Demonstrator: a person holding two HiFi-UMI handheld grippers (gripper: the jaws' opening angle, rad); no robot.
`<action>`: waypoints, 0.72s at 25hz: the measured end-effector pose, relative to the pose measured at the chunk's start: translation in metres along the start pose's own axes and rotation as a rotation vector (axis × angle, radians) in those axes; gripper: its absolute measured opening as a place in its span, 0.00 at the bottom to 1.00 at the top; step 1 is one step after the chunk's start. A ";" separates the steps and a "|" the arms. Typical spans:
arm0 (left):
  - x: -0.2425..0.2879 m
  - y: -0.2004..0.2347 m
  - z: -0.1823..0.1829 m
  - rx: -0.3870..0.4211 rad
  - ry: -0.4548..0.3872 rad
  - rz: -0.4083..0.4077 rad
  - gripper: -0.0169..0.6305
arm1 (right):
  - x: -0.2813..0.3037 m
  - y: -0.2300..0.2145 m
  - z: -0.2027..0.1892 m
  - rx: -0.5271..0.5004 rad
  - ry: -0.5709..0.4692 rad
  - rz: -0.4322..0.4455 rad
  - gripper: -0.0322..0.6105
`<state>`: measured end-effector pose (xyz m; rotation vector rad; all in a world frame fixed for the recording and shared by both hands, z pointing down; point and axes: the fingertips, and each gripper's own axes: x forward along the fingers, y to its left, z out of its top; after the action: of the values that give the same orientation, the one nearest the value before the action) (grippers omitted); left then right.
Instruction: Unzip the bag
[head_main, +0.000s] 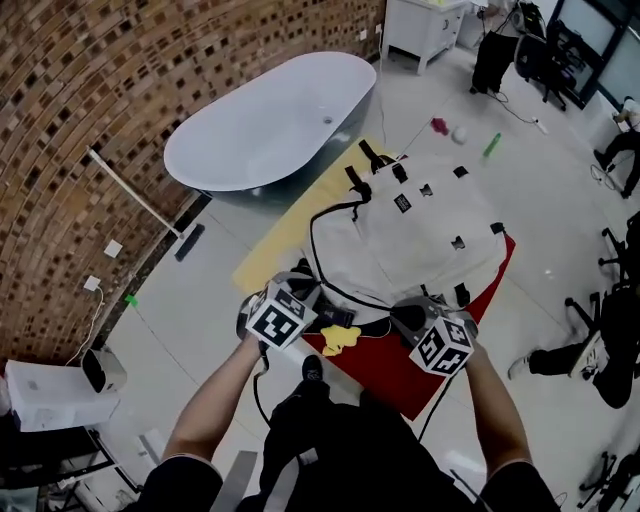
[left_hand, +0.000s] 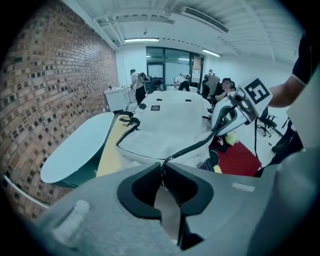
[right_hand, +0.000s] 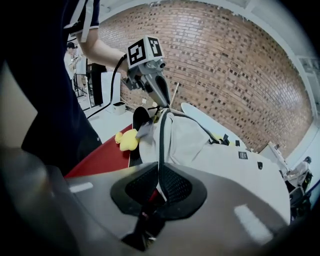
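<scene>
A white bag (head_main: 410, 235) with a black zipper line (head_main: 315, 255) lies flat on a red mat (head_main: 400, 375). My left gripper (head_main: 315, 302) is at the bag's near left corner. In the left gripper view its jaws (left_hand: 164, 170) are closed on the small metal zipper pull (left_hand: 163, 164). My right gripper (head_main: 405, 320) is at the near right edge. In the right gripper view its jaws (right_hand: 159, 182) pinch the black zipper edge (right_hand: 160, 145) of the bag. The zipper stretches taut between the two grippers. A yellow soft toy (head_main: 340, 338) lies between them.
A white bathtub (head_main: 270, 120) stands to the left beside a brick wall (head_main: 90, 110). A yellow mat (head_main: 280, 240) lies under the bag's left side. Small toys (head_main: 438, 126) dot the floor beyond. A seated person (head_main: 590, 350) is at the right, a white cabinet (head_main: 425, 25) at the back.
</scene>
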<state>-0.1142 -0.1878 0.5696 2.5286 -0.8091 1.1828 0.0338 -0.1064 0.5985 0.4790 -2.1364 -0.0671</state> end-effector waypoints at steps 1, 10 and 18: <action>0.004 0.008 0.000 0.027 0.005 0.001 0.08 | -0.001 -0.001 -0.001 0.019 0.012 -0.008 0.11; 0.025 0.058 -0.003 0.069 -0.003 -0.052 0.08 | -0.003 -0.005 0.002 0.270 0.056 -0.069 0.12; 0.021 0.047 0.007 0.095 -0.008 -0.105 0.06 | -0.011 -0.020 0.086 0.405 -0.161 -0.057 0.32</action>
<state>-0.1262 -0.2374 0.5802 2.6176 -0.6267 1.2055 -0.0236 -0.1321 0.5360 0.7922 -2.3006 0.3106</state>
